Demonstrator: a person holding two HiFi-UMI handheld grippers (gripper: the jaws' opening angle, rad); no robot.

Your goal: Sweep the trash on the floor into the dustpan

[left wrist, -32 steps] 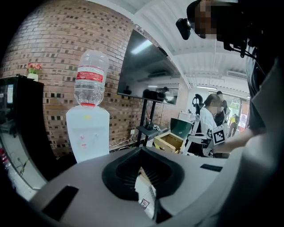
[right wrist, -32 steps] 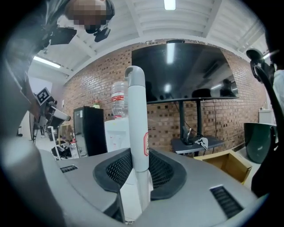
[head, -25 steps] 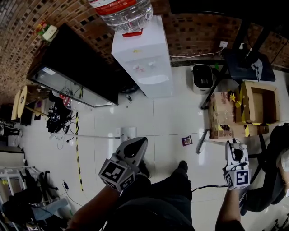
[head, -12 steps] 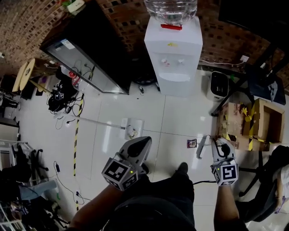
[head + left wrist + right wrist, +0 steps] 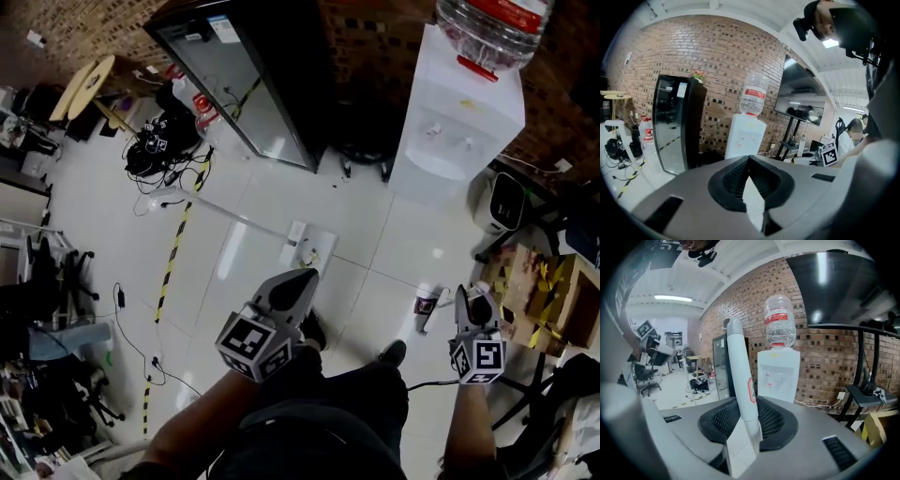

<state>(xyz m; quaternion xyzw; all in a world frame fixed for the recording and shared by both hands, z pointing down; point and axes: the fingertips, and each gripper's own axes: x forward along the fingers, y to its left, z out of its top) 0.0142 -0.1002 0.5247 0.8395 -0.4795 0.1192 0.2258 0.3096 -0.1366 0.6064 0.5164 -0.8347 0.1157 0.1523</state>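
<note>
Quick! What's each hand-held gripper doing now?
Left hand-held gripper: closed, empty.
Right hand-held gripper: closed on the white tube-shaped handle with a red label.

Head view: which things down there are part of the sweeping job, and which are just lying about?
For the job: white broom handle held by the right gripper; long-handled dustpan; small dark wrapper.

Just lying about: water dispenser; black cabinet; tangle of cables; cardboard boxes.
</note>
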